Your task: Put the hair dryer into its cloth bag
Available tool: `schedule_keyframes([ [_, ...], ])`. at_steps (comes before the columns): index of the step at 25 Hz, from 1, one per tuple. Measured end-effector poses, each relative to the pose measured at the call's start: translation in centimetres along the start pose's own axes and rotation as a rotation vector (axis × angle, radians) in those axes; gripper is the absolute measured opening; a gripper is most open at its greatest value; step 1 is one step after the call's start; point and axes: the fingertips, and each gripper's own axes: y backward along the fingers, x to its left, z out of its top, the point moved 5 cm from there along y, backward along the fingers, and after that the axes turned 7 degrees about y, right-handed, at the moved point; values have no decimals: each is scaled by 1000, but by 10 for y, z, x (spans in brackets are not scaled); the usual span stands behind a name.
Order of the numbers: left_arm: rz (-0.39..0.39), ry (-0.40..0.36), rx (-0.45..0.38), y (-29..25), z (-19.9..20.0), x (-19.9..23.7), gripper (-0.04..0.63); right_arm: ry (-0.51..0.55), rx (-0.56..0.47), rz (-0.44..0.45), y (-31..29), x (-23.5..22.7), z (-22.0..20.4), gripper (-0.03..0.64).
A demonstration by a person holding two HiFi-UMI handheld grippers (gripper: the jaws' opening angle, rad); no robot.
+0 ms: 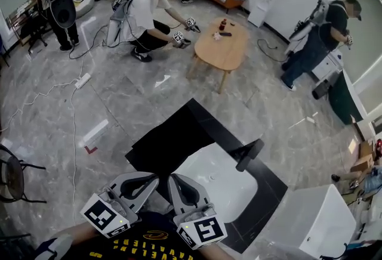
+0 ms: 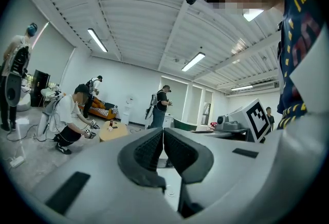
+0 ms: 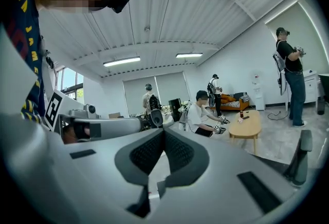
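Observation:
My left gripper [image 1: 156,178] and my right gripper [image 1: 171,177] are side by side at the bottom of the head view, close to my body, tips nearly touching. Both are shut with nothing between the pads, as the left gripper view [image 2: 163,133] and the right gripper view [image 3: 164,133] confirm. Ahead of them a white surface [image 1: 222,188] lies on a black cloth [image 1: 173,136]; I cannot tell which is the bag. A black hair dryer [image 1: 249,153] stands at the far right edge of the white surface, also seen as the hair dryer [image 3: 300,159] at right. Neither gripper touches it.
A white box [image 1: 313,224] stands at the lower right. A wooden coffee table [image 1: 222,45] is farther off, with a crouching person [image 1: 146,17] beside it. Other people stand around the room. A black chair [image 1: 12,178] is at left, and cables with a power strip [image 1: 83,80] cross the floor.

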Motion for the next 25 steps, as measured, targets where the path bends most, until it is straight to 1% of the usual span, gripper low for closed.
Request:
schedule_keyframes([
  [11, -8, -8, 2, 0, 0, 2, 3, 2, 7, -2, -1, 0, -1, 8],
  [25, -2, -10, 9, 1, 0, 2, 3, 6, 19, 28, -2, 2, -1, 8],
])
